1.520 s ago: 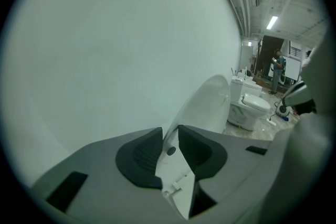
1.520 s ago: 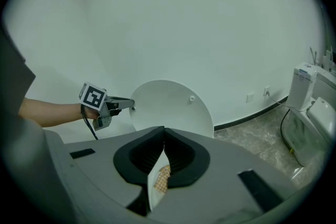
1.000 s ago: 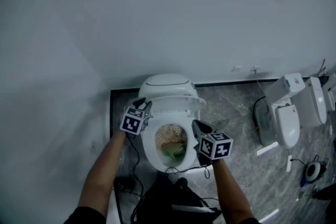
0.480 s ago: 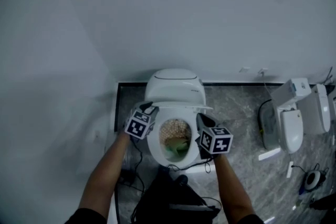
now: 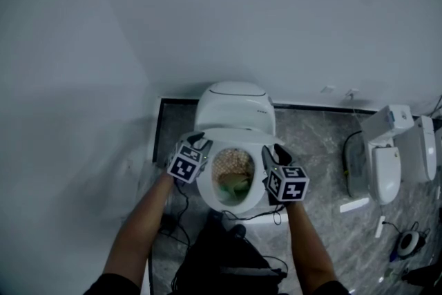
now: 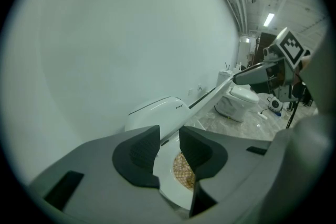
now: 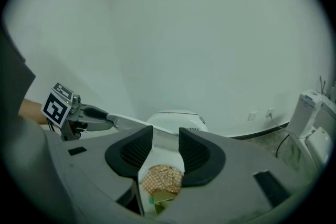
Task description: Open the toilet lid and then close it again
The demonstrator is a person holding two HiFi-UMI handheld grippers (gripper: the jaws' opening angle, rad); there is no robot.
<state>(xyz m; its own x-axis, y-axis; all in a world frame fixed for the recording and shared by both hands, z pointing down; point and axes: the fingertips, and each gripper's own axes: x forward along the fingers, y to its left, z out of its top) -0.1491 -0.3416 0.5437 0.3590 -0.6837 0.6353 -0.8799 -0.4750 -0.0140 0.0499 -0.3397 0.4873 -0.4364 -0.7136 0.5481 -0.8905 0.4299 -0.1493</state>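
The white toilet (image 5: pixel 235 106) stands against the wall with its lid (image 5: pixel 235 137) partly raised over the bowl. The bowl holds patterned paper and something green (image 5: pixel 231 176). My left gripper (image 5: pixel 201 141) is at the lid's left side. In the left gripper view the lid's edge (image 6: pixel 210 96) runs between the jaws of that gripper (image 6: pixel 168 147), which is shut on it. My right gripper (image 5: pixel 275 151) is at the lid's right side. Its jaws (image 7: pixel 165 147) have just been opening, and the lid's edge (image 7: pixel 157 157) lies in the gap without the pads pressing on it.
Two more white toilets (image 5: pixel 390 155) stand on the marble floor at the right, with cables and a round device (image 5: pixel 409 243) nearby. A dark bag or garment (image 5: pixel 228 259) lies at my feet. A plain wall rises right behind the toilet.
The lid has tipped lower toward the bowl. My left gripper has moved with it toward me. The right gripper has stayed at the lid's right side.
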